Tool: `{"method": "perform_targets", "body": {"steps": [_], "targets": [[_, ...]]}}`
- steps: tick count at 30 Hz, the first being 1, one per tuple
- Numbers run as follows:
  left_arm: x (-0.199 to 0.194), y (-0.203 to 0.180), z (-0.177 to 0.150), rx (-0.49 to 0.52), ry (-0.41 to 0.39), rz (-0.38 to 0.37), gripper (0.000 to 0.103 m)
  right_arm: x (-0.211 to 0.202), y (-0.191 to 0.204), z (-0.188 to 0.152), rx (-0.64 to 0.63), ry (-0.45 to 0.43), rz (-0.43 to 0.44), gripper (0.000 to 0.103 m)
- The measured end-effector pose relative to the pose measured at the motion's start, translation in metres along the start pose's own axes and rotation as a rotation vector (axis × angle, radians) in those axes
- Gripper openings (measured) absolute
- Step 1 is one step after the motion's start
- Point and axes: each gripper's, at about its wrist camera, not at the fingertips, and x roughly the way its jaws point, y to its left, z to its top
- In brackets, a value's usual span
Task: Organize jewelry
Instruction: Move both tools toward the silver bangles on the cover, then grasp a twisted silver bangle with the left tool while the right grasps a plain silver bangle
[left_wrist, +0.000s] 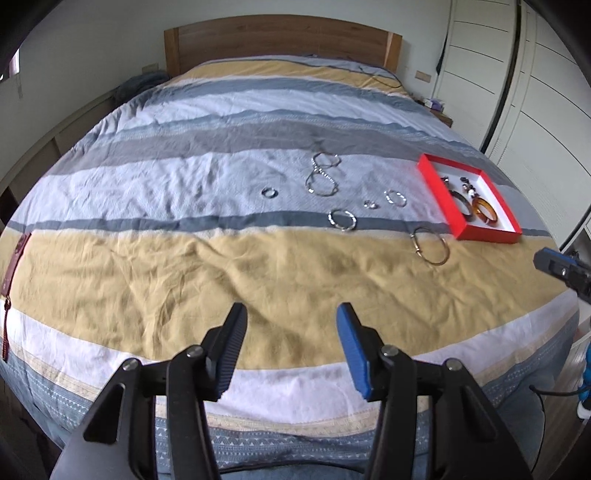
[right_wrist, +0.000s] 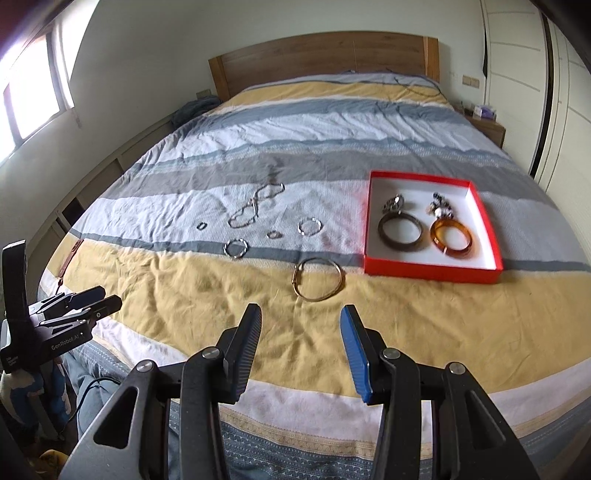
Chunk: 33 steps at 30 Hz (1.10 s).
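Observation:
A red box (right_wrist: 432, 271) with a white inside lies on the bed; it holds a dark bangle (right_wrist: 399, 229), an amber bangle (right_wrist: 452, 237) and small pieces. It also shows in the left wrist view (left_wrist: 436, 186). Loose on the cover are a gold bangle (right_wrist: 318, 279), a silver ring bracelet (right_wrist: 235, 247), a chain (right_wrist: 255, 208) and small rings (right_wrist: 309, 226). My right gripper (right_wrist: 301, 317) is open and empty, just short of the gold bangle. My left gripper (left_wrist: 291, 314) is open and empty over the yellow stripe, far left of the box.
The striped bed cover (left_wrist: 184, 266) fills both views, with a wooden headboard (left_wrist: 280, 40) behind. A red strap (left_wrist: 14, 266) lies at the bed's left edge. White wardrobes (right_wrist: 569, 92) stand on the right, a nightstand (right_wrist: 487, 125) beside them.

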Motion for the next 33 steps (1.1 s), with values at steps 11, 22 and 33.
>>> {"method": "perform_targets", "body": {"steps": [11,22,33], "targets": [[0.082,-0.011,0.046,0.011,0.054,-0.008,0.048,0.087,-0.034,0.004,0.112,0.114,0.034,0.036],[0.167,-0.037,0.093,0.052,0.116,-0.058,0.048,0.173,-0.054,0.023,0.165,0.192,0.025,0.031],[0.199,-0.053,0.091,0.108,0.125,-0.016,0.042,0.197,-0.056,0.027,0.133,0.180,0.019,0.022]]}}
